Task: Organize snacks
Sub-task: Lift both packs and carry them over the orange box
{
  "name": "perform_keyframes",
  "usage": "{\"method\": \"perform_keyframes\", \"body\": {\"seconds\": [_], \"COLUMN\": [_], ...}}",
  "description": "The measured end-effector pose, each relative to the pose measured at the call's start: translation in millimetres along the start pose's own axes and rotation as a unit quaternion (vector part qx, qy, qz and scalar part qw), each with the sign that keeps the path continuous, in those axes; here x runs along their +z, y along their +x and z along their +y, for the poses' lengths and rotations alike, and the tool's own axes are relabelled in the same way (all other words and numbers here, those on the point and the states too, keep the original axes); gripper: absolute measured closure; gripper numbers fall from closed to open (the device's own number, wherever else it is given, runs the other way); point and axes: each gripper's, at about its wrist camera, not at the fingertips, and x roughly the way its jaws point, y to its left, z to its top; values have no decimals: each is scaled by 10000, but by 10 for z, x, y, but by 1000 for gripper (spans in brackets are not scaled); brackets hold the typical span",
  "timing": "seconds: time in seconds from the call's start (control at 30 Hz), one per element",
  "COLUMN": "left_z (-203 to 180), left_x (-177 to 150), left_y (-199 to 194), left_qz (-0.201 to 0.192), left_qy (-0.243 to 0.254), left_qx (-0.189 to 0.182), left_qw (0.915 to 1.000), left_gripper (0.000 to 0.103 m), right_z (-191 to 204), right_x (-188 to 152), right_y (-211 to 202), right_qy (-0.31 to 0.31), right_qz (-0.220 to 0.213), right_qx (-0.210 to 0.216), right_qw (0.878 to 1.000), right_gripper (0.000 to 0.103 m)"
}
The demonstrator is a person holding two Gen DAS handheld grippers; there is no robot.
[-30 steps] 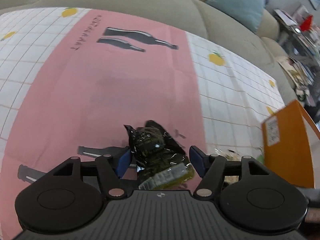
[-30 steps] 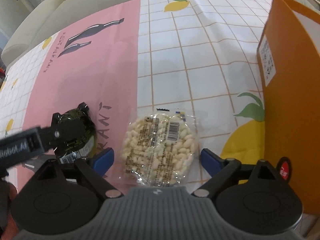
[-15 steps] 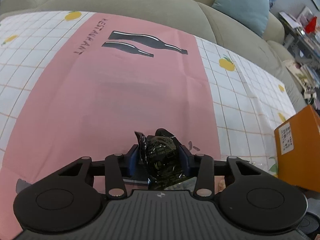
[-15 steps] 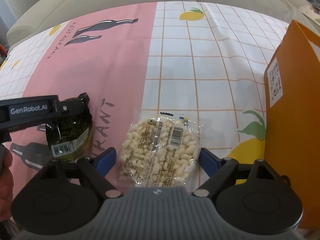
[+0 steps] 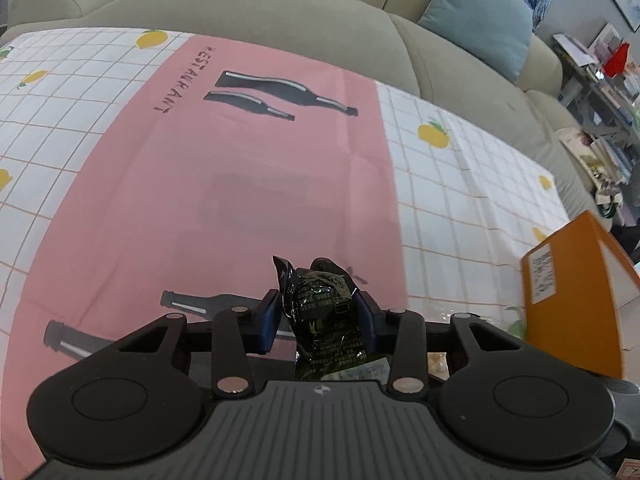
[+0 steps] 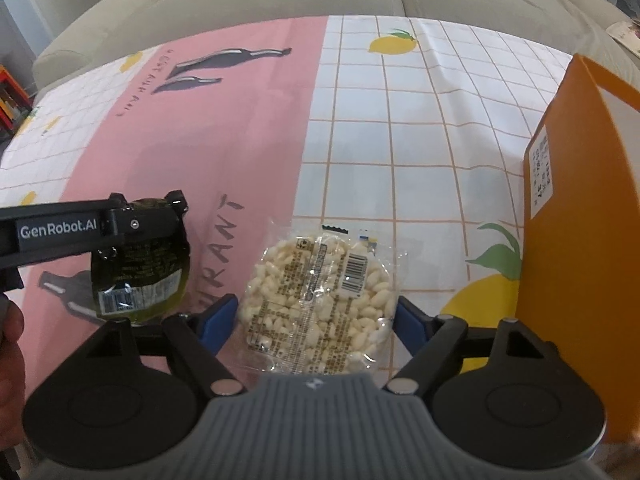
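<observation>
A dark green snack packet [image 5: 324,332] is pinched between the blue pads of my left gripper [image 5: 318,312], whose jaws are still closing on it. In the right wrist view the same packet [image 6: 140,276] hangs from the left gripper's finger [image 6: 140,224] low over the pink cloth. A clear round packet of white puffed-rice snack [image 6: 320,292] lies flat on the tablecloth between the fingers of my right gripper [image 6: 316,316]. Those jaws are closing, and the pads stand at the packet's edges without squeezing it.
An orange cardboard box [image 6: 580,240] stands open at the right, also seen in the left wrist view [image 5: 572,300]. The pink and white tablecloth [image 5: 240,160] covers the table. A grey-green sofa [image 5: 280,8] runs behind it. A hand [image 6: 8,340] shows at the left edge.
The left jaws closed from wide open onto the dark green packet and raised it a little. The right jaws narrowed around the rice packet, which lies where it was.
</observation>
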Motion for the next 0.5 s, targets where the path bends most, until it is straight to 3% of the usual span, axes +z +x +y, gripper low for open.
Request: {"method": "perform_keyframes", "body": {"seconds": [0.5], "left_z": [-590], "left_x": [80], "left_y": [-696], "left_qz": [-281], "left_qy": [197], "left_qx": [-653], "left_qw": [9973], "left_gripper": [58], "right_z": [-209], "right_x": [-16], "right_y": [-982], "right_qy": [-143], "right_qz": [-548], "right_qx": [364], "right_qw": [9977], "right_gripper": [23]}}
